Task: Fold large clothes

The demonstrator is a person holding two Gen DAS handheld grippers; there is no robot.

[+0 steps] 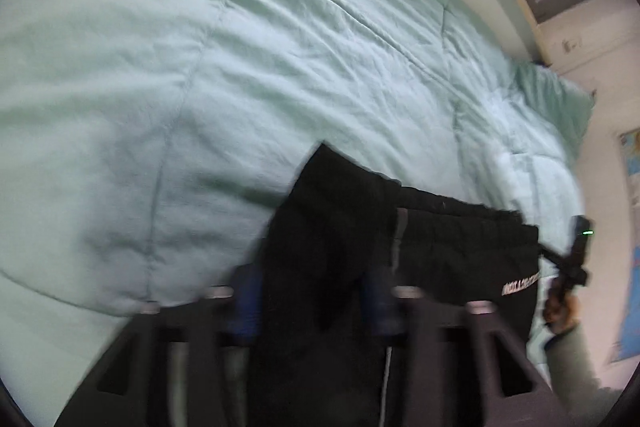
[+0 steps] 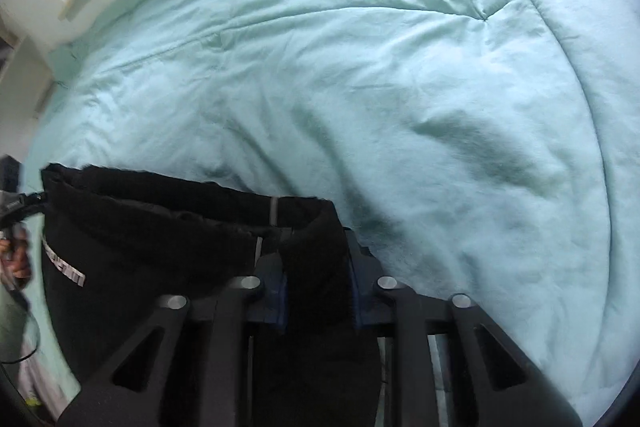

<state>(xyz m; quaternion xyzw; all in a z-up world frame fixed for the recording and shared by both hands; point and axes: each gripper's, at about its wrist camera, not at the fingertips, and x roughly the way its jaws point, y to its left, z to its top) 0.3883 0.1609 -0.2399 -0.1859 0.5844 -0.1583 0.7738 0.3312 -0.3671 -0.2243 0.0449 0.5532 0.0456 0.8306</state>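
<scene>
Black trousers (image 1: 460, 251) held above mint quilt (image 1: 240, 67), waistband stretched crosswise between grippers, legs hanging downward; left gripper (image 1: 316, 303) and right gripper (image 2: 318, 291) each clamped on waistband cloth.

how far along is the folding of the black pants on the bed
Early stage. Done: both grippers are clamped on the waistband of the black fabric pants, the left gripper at one end and the right gripper at the other. In hand: the pants hang between them over the pale green quilted comforter. Left: no fold shows yet; they need laying flat and folding.
</scene>
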